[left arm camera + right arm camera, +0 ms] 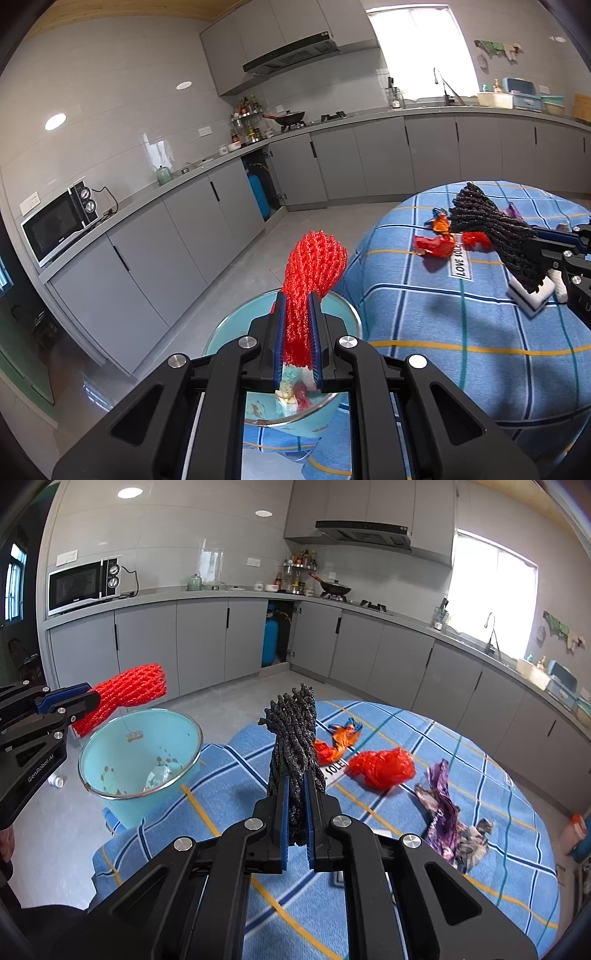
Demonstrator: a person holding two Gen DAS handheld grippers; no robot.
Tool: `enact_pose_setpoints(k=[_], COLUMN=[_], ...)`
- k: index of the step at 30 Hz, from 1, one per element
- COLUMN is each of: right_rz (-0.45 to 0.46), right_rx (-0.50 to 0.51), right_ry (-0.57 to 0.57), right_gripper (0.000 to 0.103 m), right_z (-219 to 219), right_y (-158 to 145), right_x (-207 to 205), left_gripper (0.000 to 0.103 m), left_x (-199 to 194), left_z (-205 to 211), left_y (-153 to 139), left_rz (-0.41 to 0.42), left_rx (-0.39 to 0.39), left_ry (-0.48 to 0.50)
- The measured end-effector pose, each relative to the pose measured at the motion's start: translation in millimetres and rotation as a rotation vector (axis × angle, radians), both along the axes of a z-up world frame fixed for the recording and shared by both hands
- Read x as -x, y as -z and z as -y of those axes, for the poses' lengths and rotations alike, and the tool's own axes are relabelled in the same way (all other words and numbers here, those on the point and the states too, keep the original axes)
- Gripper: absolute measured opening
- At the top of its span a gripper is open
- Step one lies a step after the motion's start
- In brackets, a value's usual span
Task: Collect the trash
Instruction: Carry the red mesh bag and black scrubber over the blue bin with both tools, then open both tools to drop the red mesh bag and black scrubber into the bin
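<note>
My left gripper [298,299] is shut on a red foam net [312,264] and holds it above the light-blue trash bin [343,314]; in the right wrist view the net [125,694] hangs over the bin's [110,794] left rim. My right gripper [296,775] is shut on a black foam net [293,731] above the blue plaid table [369,886]; it also shows in the left wrist view [491,225]. On the table lie a red mesh bag [382,768], an orange wrapper [341,738] and a purple wrapper [439,805].
The bin holds some trash at its bottom [157,775]. Grey kitchen cabinets [199,642] run along the walls, with a microwave [83,585] on the counter and a blue gas cylinder [271,642] in an open cabinet. A small white bottle [57,781] lies on the floor.
</note>
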State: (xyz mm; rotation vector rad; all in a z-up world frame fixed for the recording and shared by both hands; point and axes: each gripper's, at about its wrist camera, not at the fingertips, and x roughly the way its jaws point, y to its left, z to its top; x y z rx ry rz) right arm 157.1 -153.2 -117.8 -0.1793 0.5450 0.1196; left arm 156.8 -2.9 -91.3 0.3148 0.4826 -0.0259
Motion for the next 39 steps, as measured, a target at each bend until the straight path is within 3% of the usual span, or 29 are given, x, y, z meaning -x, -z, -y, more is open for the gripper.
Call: enact_pose_setpoints(k=[39], right_rz=[0.012], right_rx=[0.029], right_ry=[-0.158], right_gripper=[0.008], right_z=[-75.1], right_y=[-14.1], right_x=[-45.2], left_gripper=[0.012], left_x=[-33.0], left_z=[-64.6], left_y=[4.2], left_rz=[-0.013], left_rx=[0.007], left_ry=[-0.173])
